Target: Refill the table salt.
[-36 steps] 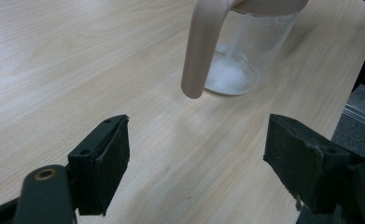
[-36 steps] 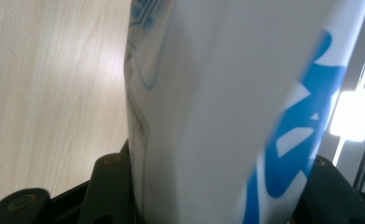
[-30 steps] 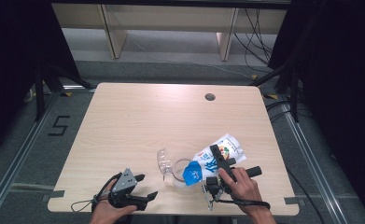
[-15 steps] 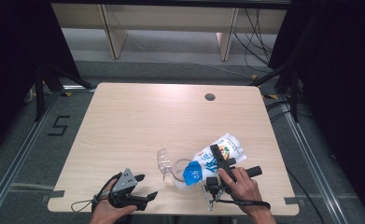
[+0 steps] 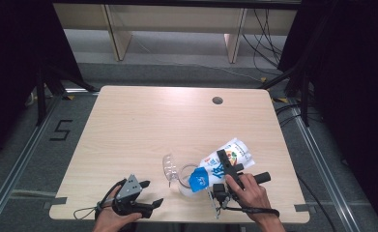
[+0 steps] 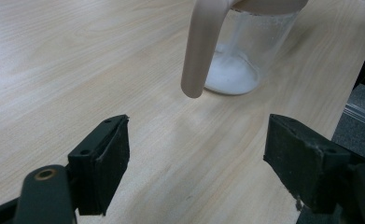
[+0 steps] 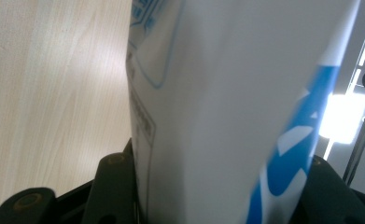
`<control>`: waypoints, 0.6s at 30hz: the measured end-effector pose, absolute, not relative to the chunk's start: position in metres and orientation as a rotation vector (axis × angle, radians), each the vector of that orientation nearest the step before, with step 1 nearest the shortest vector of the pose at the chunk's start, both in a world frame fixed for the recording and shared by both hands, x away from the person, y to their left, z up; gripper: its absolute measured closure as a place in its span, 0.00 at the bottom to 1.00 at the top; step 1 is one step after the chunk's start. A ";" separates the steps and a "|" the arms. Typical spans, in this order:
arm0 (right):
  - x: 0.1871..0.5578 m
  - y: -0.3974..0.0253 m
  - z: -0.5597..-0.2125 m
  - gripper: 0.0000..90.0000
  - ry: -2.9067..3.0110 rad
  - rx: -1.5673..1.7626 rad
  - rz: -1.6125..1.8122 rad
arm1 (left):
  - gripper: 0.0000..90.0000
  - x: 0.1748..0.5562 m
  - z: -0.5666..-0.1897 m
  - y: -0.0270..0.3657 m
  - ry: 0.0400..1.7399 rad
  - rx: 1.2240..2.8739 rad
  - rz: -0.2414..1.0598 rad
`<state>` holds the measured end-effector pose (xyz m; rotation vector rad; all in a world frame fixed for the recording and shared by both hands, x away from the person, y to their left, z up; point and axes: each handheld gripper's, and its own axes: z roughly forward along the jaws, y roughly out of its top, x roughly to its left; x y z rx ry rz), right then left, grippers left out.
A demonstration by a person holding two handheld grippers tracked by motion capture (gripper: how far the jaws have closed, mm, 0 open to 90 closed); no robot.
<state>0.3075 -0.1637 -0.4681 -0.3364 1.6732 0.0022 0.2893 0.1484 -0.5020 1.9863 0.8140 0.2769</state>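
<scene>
A white and blue pouch (image 5: 235, 151) hangs tilted, its blue end (image 5: 199, 179) down over a clear jar (image 5: 184, 184) near the table's front edge. My right gripper (image 5: 224, 165) is shut on the pouch's middle; in the right gripper view the pouch (image 7: 227, 107) stands between both jaws. The jar (image 6: 238, 60) holds white powder at its bottom, and a beige handle (image 6: 201, 46) hangs at its side. Its clear lid (image 5: 168, 166) stands open to the left. My left gripper (image 5: 151, 192) rests open at the front left, its jaws (image 6: 199, 158) wide apart and short of the jar.
The wooden table (image 5: 143, 125) has a round cable hole (image 5: 217, 100) at the back right. Its front edge lies just under both hands. Light wooden shelving (image 5: 119, 29) stands beyond the table, and a floor mark "5" (image 5: 61, 129) lies to the left.
</scene>
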 end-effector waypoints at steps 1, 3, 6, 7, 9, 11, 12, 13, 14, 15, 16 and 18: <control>0.307 -0.164 -0.468 0.60 1.672 -0.336 0.003 | 0.24 0.289 -0.502 0.149 0.813 1.990 0.279; 0.308 -0.164 -0.468 0.60 1.665 -0.340 0.007 | 0.24 0.289 -0.502 0.149 0.813 1.990 0.278; 0.308 -0.164 -0.468 0.60 1.659 -0.342 0.008 | 0.24 0.289 -0.502 0.148 0.817 1.985 0.274; 0.308 -0.164 -0.468 0.60 1.657 -0.337 0.010 | 0.24 0.289 -0.502 0.148 0.816 1.986 0.275; 0.308 -0.164 -0.468 0.60 1.650 -0.347 0.005 | 0.24 0.289 -0.502 0.149 0.812 1.990 0.279; 0.308 -0.164 -0.468 0.60 1.656 -0.342 0.005 | 0.24 0.289 -0.502 0.149 0.812 1.990 0.278; 0.308 -0.164 -0.468 0.60 1.655 -0.344 0.004 | 0.24 0.289 -0.502 0.149 0.812 1.991 0.278; 0.308 -0.164 -0.468 0.60 1.653 -0.339 0.006 | 0.24 0.289 -0.502 0.149 0.812 1.991 0.279; 0.308 -0.164 -0.468 0.60 1.652 -0.346 0.003 | 0.24 0.289 -0.502 0.148 0.817 1.985 0.276; 0.308 -0.164 -0.468 0.60 1.652 -0.348 0.001 | 0.24 0.289 -0.502 0.148 0.817 1.985 0.274; 0.308 -0.164 -0.468 0.60 1.650 -0.348 0.002 | 0.24 0.289 -0.502 0.148 0.817 1.985 0.273; 0.308 -0.163 -0.468 0.61 1.645 -0.350 0.003 | 0.24 0.289 -0.502 0.149 0.813 1.990 0.279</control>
